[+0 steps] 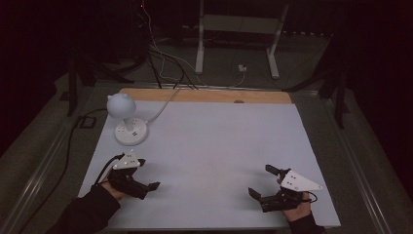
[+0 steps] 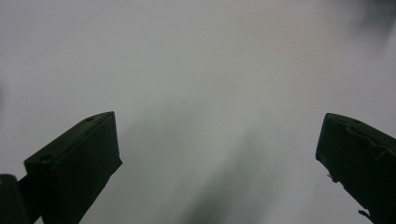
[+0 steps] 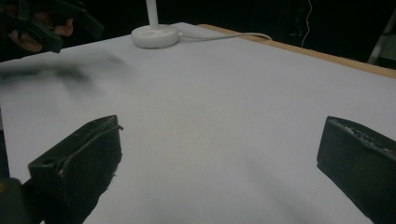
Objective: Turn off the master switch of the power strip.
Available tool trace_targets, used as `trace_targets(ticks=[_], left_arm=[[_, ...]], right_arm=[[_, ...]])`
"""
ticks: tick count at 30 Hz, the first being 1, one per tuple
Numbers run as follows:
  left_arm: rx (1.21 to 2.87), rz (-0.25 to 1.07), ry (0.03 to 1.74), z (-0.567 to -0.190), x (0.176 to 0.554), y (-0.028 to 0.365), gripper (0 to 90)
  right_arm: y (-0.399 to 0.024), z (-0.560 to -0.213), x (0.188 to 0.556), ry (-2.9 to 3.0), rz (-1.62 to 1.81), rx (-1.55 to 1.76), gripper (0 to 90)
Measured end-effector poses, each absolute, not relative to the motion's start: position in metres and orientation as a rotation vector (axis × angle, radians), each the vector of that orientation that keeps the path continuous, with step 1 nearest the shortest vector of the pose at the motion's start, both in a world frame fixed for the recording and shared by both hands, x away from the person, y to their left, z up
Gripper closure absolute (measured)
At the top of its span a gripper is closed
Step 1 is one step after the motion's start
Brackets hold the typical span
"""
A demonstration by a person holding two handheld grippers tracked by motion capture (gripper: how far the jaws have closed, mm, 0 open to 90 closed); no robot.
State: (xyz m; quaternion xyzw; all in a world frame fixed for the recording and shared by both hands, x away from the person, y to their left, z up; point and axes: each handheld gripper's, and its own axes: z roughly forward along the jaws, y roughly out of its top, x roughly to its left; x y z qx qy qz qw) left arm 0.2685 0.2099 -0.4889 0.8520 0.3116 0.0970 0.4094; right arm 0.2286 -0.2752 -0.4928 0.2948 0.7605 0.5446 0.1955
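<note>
A white sheet [image 1: 214, 146] covers the table. My left gripper [image 1: 149, 173] hovers low over its near left part, held in a dark-sleeved hand, jaws spread wide with nothing between them. In the left gripper view, the left gripper [image 2: 217, 119] frames only bare white surface. My right gripper [image 1: 261, 180] sits near the front right, open and empty too. In the right gripper view, the right gripper [image 3: 220, 122] looks across the sheet toward the lamp base [image 3: 155, 35] and the other hand's gripper [image 3: 42, 23].
A small white desk lamp [image 1: 122, 106] with a round base [image 1: 130, 131] stands at the back left, its cord [image 1: 163, 107] running off the far edge. A wooden strip [image 1: 204, 95] borders the back of the table. Cables and a white stand [image 1: 234, 29] lie on the dark floor beyond.
</note>
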Motion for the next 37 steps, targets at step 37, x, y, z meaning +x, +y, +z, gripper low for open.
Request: trace_targets(ticks=[37], left_arm=[[2.103,0.305,0.805,-0.517,0.249,0.225,0.3]], right_arm=[[-0.274,-0.495,0.231,2.150,1.508,0.827,0.0]])
